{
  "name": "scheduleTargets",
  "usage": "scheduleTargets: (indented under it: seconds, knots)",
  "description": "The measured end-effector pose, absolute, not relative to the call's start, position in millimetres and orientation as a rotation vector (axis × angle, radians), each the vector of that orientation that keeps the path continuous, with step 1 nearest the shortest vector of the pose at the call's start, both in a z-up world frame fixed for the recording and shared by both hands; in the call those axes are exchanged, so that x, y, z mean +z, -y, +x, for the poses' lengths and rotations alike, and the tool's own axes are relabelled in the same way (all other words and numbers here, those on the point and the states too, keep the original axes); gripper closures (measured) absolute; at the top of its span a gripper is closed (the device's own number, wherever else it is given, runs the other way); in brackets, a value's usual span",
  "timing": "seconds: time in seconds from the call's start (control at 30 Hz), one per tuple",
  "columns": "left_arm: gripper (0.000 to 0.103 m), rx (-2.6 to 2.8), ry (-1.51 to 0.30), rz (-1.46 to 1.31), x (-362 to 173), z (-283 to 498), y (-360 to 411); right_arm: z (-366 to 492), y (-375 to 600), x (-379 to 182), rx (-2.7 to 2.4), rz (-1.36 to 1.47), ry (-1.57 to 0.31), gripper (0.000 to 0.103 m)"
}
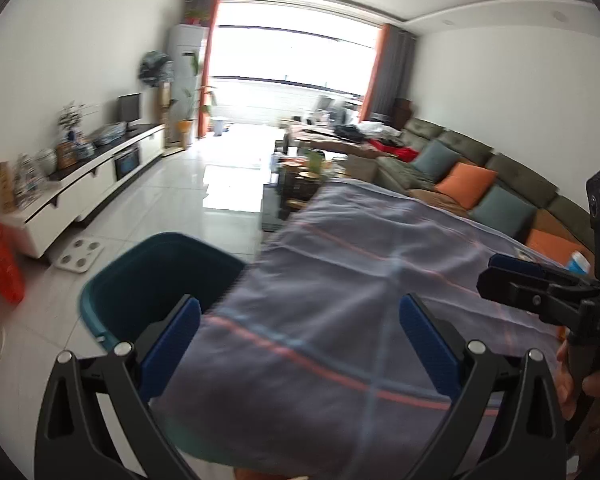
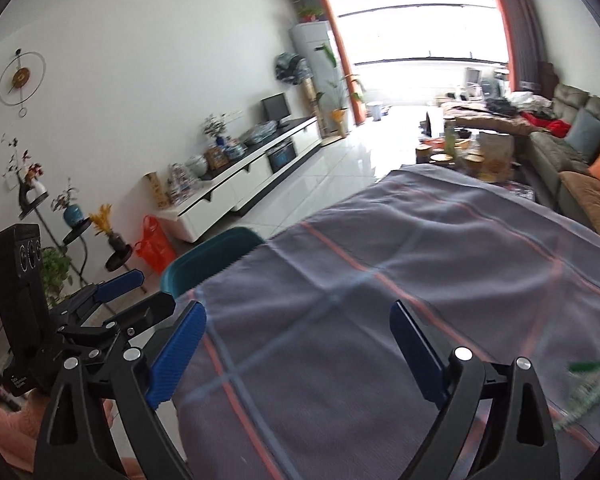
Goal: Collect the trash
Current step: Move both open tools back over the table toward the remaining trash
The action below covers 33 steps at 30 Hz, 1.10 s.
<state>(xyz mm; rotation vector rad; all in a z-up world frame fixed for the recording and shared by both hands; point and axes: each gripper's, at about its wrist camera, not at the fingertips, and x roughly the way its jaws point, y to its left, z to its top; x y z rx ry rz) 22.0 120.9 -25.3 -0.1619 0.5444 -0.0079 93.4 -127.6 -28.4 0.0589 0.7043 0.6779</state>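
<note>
Both the left gripper (image 1: 300, 344) and right gripper (image 2: 298, 354) gape wide, empty, over a grey plaid tablecloth (image 1: 340, 280). A teal bin (image 1: 156, 280) stands beside the table's left edge on white tile floor (image 1: 172, 200); a blurred green-white wrapper (image 2: 584, 388) lies at the cloth's right.

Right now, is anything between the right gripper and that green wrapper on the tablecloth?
Nothing visible. The wrapper lies on the tablecloth just right of the open right gripper, with only bare cloth between them.

The right claw (image 2: 298, 354) gapes empty above the plaid-covered tabletop (image 2: 420, 248); a teal bin (image 2: 208, 258) sits beside it.
</note>
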Motion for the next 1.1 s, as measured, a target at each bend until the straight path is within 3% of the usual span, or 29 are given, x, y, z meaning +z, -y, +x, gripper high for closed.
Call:
scheduleTargets:
  seconds: [0.5, 0.8, 1.1]
  knots:
    - [0.003, -0.494, -0.604, -0.004, -24.3, 56.4, 56.6, 78.3, 276.5, -20.3, 0.314, 0.158, -0.64, 0.01]
    - [0.005, -0.713, -0.699, 0.045, -38.8, 68.4, 125.2, 77.6, 337.6, -21.8, 0.191, 0.228, -0.62, 0.01]
    - [0.035, -0.846, -0.862, 0.042, -65.3, 93.2, 171.6, 72.2, 369.4, -35.1, 0.145, 0.292, -0.635, 0.01]
